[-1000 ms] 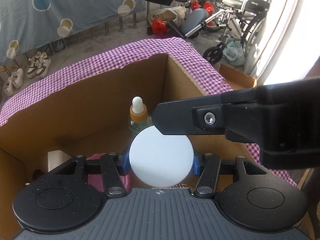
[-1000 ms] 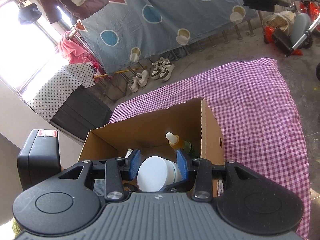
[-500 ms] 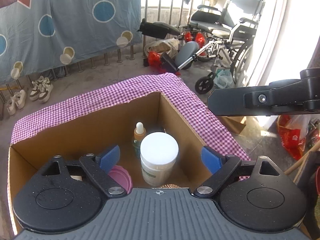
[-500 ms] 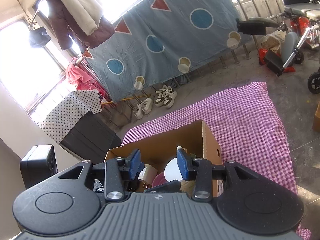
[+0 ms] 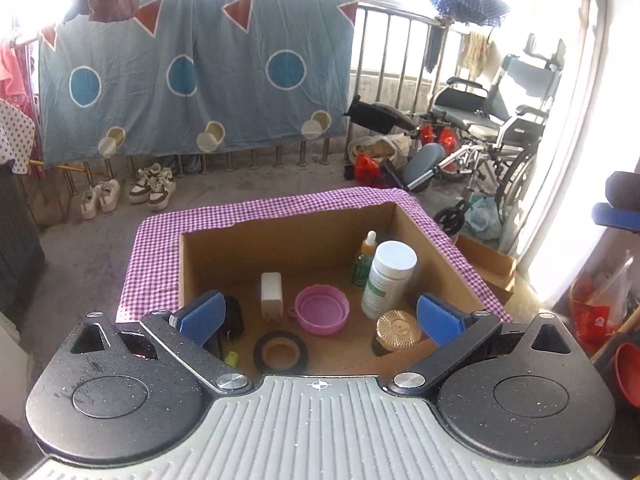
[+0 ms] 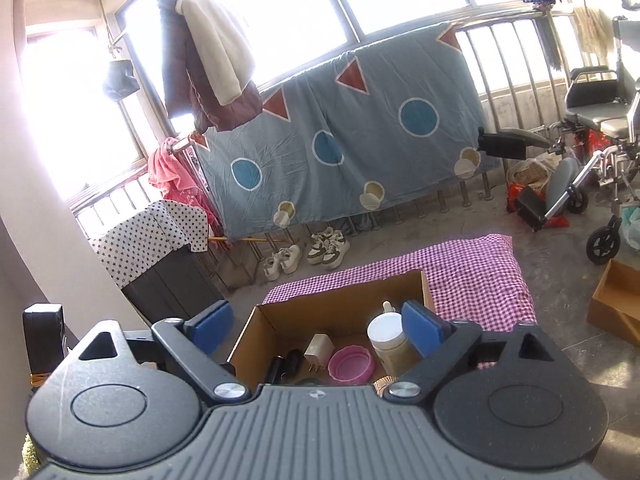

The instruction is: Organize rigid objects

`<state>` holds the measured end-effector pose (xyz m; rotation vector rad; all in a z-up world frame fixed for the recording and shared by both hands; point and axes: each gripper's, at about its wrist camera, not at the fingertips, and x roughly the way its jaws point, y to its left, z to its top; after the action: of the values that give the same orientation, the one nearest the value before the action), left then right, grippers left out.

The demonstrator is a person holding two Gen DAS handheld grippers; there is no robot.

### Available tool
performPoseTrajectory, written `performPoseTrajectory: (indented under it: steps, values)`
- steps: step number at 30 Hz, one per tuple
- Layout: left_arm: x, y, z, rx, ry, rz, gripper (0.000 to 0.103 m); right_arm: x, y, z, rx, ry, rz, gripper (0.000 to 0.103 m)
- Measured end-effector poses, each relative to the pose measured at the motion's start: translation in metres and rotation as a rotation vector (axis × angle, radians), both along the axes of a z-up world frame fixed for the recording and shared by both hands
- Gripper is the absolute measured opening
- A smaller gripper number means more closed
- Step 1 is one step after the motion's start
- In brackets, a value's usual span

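While both pairs of jaws stand spread wide and hold nothing, we look down from each wrist camera into the open cardboard box [image 5: 304, 236], which fills the middle of the frame and rests on a purple checked cloth [image 5: 154, 248]. In the left wrist view, the left gripper [image 5: 318, 314] hangs above the box's near edge. Going left to right along the box floor, we see a dark object we cannot identify behind the left blue pad, a white charger plug [image 5: 271, 295] standing upright, a roll of black tape [image 5: 281, 352] lying flat nearer the camera, a pink bowl [image 5: 321, 309] mouth up at the centre, a jar with a ribbed gold lid [image 5: 398, 328], and a tall white-capped bottle [image 5: 387, 278] upright by the right wall, with a small dropper bottle [image 5: 365, 258] just behind it. In the right wrist view, the right gripper [image 6: 318, 324] sits higher and farther back, the box low in the centre of the frame.
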<state>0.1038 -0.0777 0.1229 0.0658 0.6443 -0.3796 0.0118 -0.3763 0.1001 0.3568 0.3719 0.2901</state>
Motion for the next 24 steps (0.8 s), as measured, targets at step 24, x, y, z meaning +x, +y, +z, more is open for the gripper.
performPoseTrajectory:
  steps: [24]
  values:
    - [0.0,0.03,-0.056,0.077,0.066,0.261,0.103,0.043,0.1,-0.099,-0.226,0.219,-0.123,0.103]
